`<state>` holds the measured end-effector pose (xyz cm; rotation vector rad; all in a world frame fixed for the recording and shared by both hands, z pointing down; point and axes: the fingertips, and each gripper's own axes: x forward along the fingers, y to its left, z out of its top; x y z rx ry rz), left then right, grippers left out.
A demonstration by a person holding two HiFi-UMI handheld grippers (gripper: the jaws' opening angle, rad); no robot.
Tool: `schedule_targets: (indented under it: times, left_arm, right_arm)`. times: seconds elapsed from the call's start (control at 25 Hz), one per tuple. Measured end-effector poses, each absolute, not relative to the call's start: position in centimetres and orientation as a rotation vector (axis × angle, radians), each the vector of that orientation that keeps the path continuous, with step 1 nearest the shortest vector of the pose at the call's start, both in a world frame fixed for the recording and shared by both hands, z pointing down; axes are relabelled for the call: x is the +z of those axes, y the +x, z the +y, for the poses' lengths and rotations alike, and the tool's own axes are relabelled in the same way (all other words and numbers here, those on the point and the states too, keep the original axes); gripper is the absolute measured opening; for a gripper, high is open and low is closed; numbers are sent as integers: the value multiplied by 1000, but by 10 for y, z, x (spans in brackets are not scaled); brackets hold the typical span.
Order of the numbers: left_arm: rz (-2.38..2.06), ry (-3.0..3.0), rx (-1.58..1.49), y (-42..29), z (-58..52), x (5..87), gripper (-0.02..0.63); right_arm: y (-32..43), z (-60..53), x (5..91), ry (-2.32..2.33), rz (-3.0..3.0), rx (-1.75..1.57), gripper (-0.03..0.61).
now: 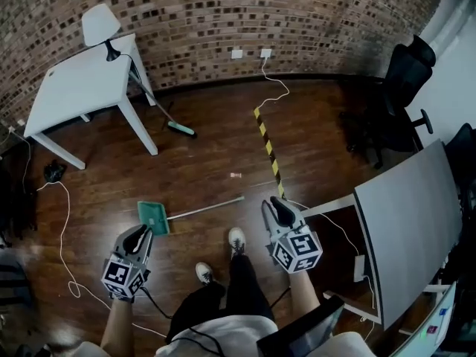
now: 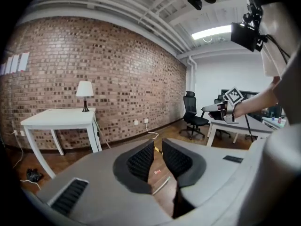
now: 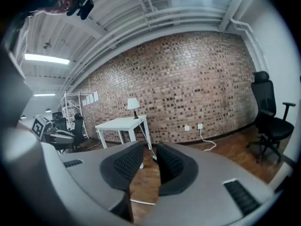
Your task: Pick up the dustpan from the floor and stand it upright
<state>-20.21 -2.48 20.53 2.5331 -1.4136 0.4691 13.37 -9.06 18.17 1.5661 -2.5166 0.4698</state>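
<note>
Dark wood floor (image 1: 208, 147) met a brick wall (image 1: 223, 21) at the back. A white table (image 1: 82, 84) with a lamp (image 1: 100, 22) stood far left, a broom (image 1: 181, 129) leaned on it, and striped tape (image 1: 268, 147) crossed the boards.

Findings. The dustpan (image 1: 154, 216) lay flat on the floor, untouched. Its green pan sat just ahead of my left gripper (image 1: 143, 233). Its pole (image 1: 208, 208) ran rightward along the boards and ended near my right gripper (image 1: 277, 208).

Both grippers were released and empty. Each gripper's own view showed the jaws a little apart with only floor between them. In the left gripper view the pole showed through the gap, lying beyond the pads rather than between them.

Assessment. I judged this to be the approach, with no part of the lift done.

Recommendations.
- The pole looked thin and smooth, so I would set one gripper's jaws square across it, lower until the pads straddle it, and only then clench.
- The right gripper seemed best placed for the free end.
- The left could pin the pole close to the pan, so the pan's edge serves as the pivot.
- I would raise the free end slowly, watching for the pole rolling in the pads or the pan skidding on the polished boards.
- I would let go only once the pan sits steady with the pole vertical.
</note>
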Motion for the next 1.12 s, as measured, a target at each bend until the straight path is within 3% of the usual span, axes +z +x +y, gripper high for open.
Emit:
schedule_targets:
  times: [0.24,0.28,0.48,0.56,0.8,1.12]
  left_arm:
    - [-1207,2551,668,-195,-82,348,67]
    - [-1176,2572,690,-193,-96,377,67]
    - [-834,2686,913,-160,-134,539,69]
    - [-686,2727,995,-153,-150,611,103]
    - [-517,2691,1214,-160,-178,824,110]
    - [-270,2615,1501,-186,-163,996,140]
  right_arm:
    - [143,-141,342,1522,-2415,580,76]
    - [142,-152,373,1523,-2422,637,100]
    - [141,-178,545,1493,-2390,866,119]
    - [136,-190,616,1485,-2395,940,120]
    - [105,-216,813,1323,-2450,993,121]
    - [94,-218,953,1295,-2391,1140,129]
